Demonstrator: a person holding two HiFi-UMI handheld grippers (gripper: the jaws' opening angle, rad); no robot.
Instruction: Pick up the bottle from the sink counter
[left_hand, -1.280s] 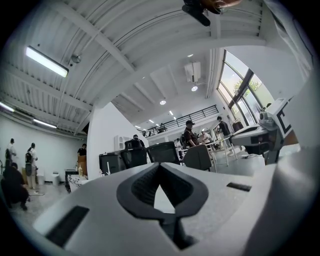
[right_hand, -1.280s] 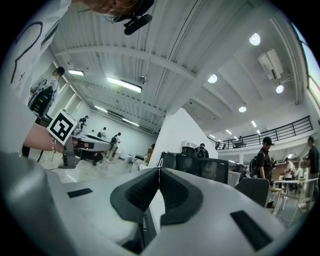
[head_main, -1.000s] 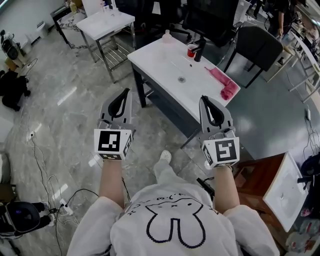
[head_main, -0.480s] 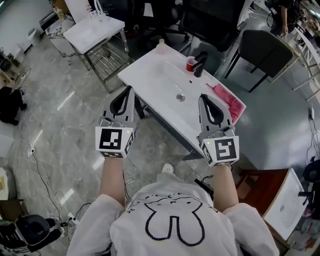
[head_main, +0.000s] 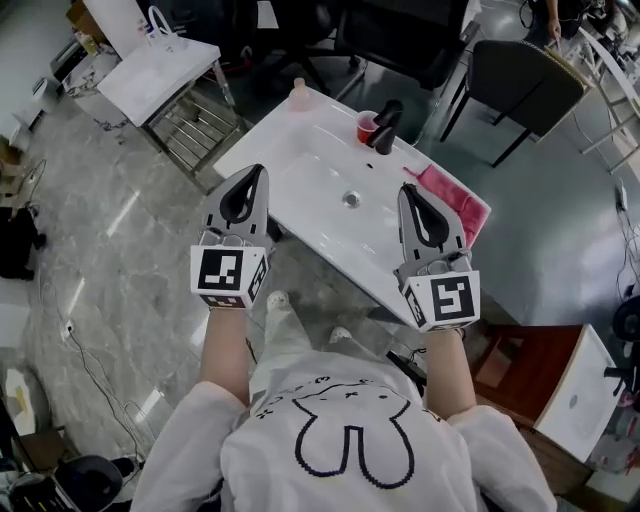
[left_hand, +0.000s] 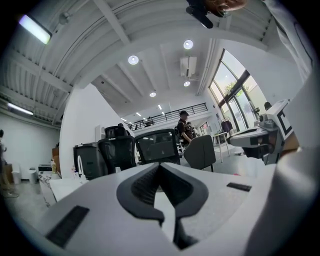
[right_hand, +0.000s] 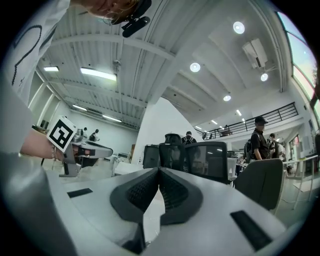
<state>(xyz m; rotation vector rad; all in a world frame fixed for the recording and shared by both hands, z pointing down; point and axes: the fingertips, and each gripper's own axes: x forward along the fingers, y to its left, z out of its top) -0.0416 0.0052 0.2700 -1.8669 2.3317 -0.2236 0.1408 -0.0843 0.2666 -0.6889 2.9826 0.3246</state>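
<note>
- Beyond the tips of the clenched, empty left gripper (head_main: 256, 172), well apart, stood the bottle (head_main: 298, 88) on the sink counter (head_main: 300, 175).
- The right gripper (head_main: 408, 190) was likewise clenched and empty.

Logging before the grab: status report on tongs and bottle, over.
Left tongs shut, empty; right tongs shut, empty. Bottle untouched at far left corner of sink counter. Red cup and faucet farther right, not in the way.

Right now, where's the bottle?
Head view: the bottle stands at the far left corner of the sink counter, left of the red cup and faucet.
</note>
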